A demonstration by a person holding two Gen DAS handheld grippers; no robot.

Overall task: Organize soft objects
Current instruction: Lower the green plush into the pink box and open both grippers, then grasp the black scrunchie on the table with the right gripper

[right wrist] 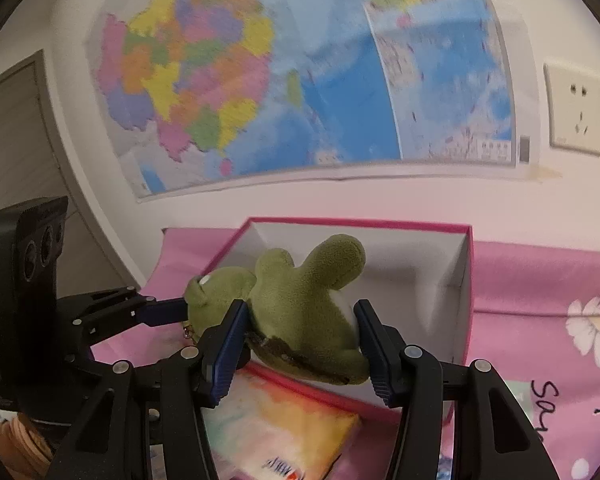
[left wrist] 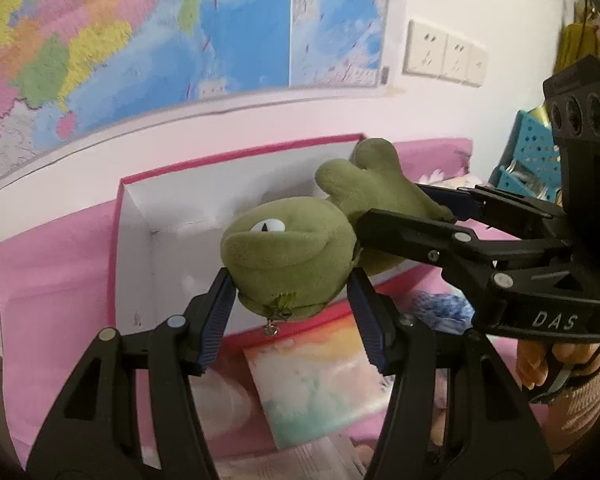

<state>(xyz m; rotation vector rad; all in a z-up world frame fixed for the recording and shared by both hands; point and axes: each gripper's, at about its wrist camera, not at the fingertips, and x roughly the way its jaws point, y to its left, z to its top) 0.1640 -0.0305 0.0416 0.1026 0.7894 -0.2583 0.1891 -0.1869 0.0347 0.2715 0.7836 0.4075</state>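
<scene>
Now | one green plush frog (left wrist: 284,256) | two claws clamp it: left claw (left wrist: 292,316), right claw (right wrist: 300,340) | one pink box (right wrist: 466,280)

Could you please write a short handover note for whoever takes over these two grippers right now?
Left gripper: shut on the head of the green frog plush.
Right gripper: shut on the plush's body.
The plush hangs between them, in the air above the near edge of the open pink box, which looks empty.
Done: plush picked up and brought to the box.
Left: lower it in and release; a pastel pouch lies before the box.
</scene>
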